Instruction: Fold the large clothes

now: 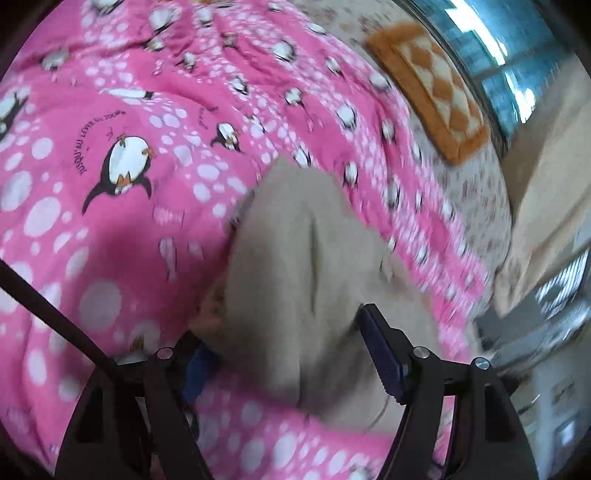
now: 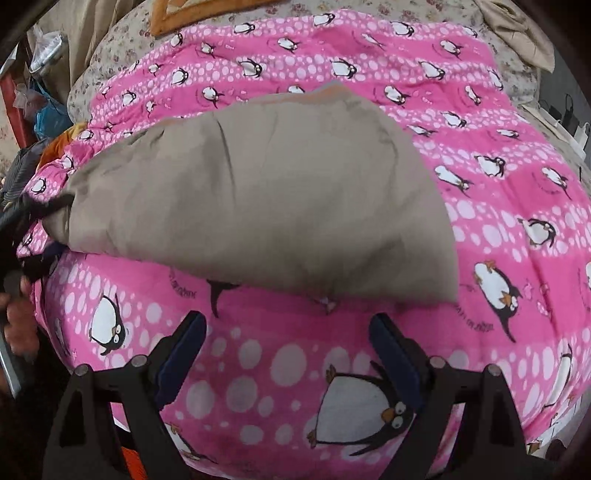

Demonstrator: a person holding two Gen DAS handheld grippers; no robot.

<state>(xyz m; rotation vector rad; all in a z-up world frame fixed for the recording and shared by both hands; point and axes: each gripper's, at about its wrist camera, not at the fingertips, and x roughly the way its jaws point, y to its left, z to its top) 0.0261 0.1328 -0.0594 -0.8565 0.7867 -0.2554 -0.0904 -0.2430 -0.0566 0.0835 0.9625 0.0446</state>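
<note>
A beige garment (image 2: 266, 199) lies folded on a pink penguin-print blanket (image 2: 498, 206) on a bed. In the left wrist view the garment (image 1: 306, 266) fills the space between the jaws of my left gripper (image 1: 288, 347), which stand wide apart around a bunch of it; the left finger is partly hidden by cloth. The view is blurred. My right gripper (image 2: 288, 325) is open and empty, just in front of the garment's near edge, over the blanket.
An orange-and-cream checked cushion (image 1: 428, 88) lies on the flowered bedsheet (image 1: 476, 184) past the blanket. Another beige cloth (image 2: 517, 33) sits at the far right corner. Bags and clutter (image 2: 40, 107) stand left of the bed. A hand (image 2: 18, 325) shows at the left edge.
</note>
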